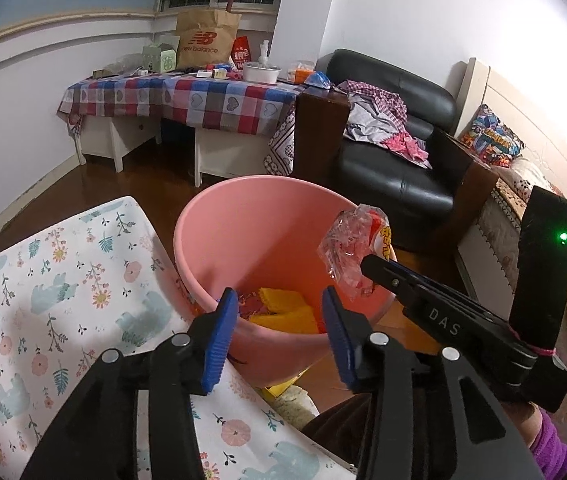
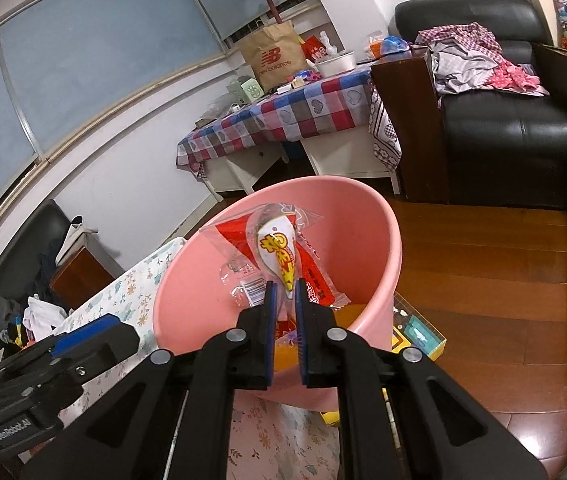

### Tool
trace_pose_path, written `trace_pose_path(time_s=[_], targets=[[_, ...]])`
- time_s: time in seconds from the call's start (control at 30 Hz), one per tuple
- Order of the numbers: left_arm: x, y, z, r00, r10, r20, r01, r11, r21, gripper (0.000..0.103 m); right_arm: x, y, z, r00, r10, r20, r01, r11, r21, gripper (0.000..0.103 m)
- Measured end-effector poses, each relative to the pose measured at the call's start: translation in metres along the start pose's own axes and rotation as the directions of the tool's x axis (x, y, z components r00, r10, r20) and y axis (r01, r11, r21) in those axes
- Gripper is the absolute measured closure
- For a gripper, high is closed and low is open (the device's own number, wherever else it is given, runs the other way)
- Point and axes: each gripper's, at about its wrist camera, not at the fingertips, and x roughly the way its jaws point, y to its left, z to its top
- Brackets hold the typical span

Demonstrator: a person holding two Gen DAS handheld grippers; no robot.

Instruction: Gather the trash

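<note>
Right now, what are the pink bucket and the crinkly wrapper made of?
The pink bucket looks like smooth moulded plastic: even colour, soft sheen, thin rim. The wrapper, pinched in the right claw, seems thin clear plastic film with red and yellow print: it crinkles and glints.

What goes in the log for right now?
left gripper: open, empty | right gripper: shut on wrapper | wrapper above pink bucket

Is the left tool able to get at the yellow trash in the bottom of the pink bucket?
Probably yes: the left tool is open above the pink bucket, and the yellow trash lies uncovered below.
</note>
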Motion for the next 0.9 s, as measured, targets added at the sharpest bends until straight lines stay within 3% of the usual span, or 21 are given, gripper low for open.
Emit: trace_pose_path(time_s=[0.07, 0.17, 0.2, 0.5, 0.9], targets=[[-0.002, 0.001, -0.001, 1.0, -0.001, -0.003, 0.001, 1.0, -0.005, 0.057, 0.001, 0.0, 0.0, 1.0, -0.001, -0.008, 0.001, 1.0, -0.004, 0.091], [-0.004, 0.004, -0.002, 1.0, -0.001, -0.004, 0.001, 1.0, -0.01, 0.057, 0.0, 0.0, 0.0, 1.0, -0.007, -0.007, 0.007, 1.0, -0.006, 0.069], [-0.006, 0.005, -0.002, 1.0, 0.0, -0.004, 0.0, 1.0, -0.01, 0.056, -0.001, 0.0, 0.0, 1.0, -0.007, -0.004, 0.007, 1.0, -0.005, 0.067], [-0.02, 0.013, -0.008, 1.0, 0.008, 0.003, -0.008, 1.0, -0.03, 0.051, -0.013, 0.011, 0.001, 1.0, 0.014, 0.001, -0.014, 0.999, -0.029, 0.067], [-0.054, 0.037, -0.02, 0.998, 0.063, 0.027, -0.06, 0.995, -0.081, 0.042, -0.033, 0.055, -0.012, 0.997, 0.071, -0.018, -0.072, 0.99, -0.125, 0.066]])
